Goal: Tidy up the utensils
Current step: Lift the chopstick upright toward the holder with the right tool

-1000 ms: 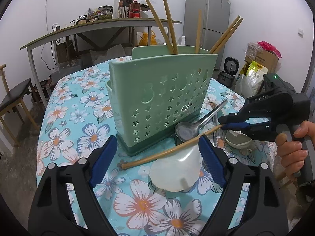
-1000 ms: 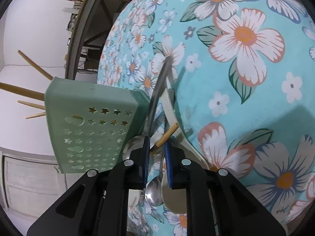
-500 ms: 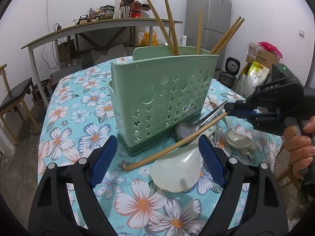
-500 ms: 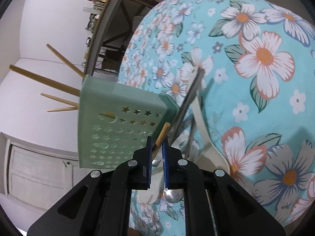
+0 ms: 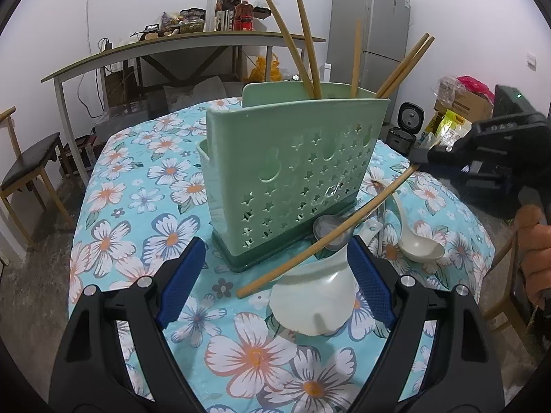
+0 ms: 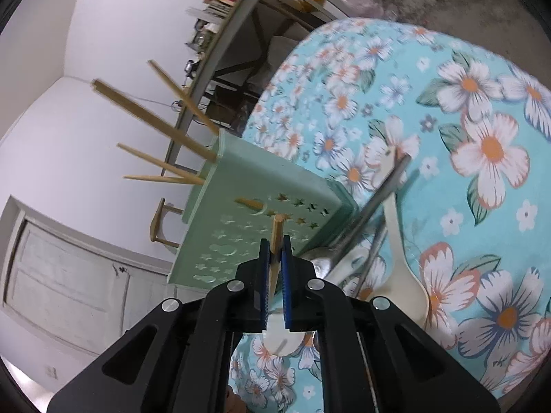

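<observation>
Matt green plastic holder [image 5: 292, 172] – wooden chopsticks [image 5: 303, 41]; shiny metal spoon [image 5: 330, 230]; floral cloth [image 5: 137, 206].

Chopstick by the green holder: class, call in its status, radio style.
Right gripper shut on chopstick, far end low. Left gripper open, empty. Metal spoon and white spoons beneath; holder close.

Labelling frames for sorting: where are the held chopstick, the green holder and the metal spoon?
chopstick [image 5: 327, 239], left wrist view, mid shaft.
holder [image 5: 292, 172], left wrist view, front wall.
metal spoon [image 5: 327, 230], left wrist view, bowl.
</observation>
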Demonstrator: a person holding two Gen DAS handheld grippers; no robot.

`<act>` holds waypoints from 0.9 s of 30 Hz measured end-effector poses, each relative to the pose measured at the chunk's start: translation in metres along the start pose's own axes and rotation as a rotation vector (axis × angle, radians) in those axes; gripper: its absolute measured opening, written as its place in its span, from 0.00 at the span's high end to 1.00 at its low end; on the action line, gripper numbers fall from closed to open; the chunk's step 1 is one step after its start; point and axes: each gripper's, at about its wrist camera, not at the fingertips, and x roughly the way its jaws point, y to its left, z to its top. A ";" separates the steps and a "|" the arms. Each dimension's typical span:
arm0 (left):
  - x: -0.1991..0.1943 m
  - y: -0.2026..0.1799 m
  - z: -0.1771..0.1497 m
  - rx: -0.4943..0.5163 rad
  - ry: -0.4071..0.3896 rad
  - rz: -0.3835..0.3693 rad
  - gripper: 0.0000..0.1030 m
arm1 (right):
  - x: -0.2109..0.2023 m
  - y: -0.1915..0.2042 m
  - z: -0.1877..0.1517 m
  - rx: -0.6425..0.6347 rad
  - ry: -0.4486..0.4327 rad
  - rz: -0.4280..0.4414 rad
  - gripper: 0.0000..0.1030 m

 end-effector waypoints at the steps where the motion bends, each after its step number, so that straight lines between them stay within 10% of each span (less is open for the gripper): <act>1: 0.000 0.000 0.000 -0.001 0.000 0.001 0.22 | -0.002 0.004 0.001 -0.014 -0.007 -0.002 0.94; 27: -0.004 -0.003 0.000 -0.002 -0.005 -0.013 0.22 | -0.137 0.135 0.032 -0.543 -0.349 0.039 0.94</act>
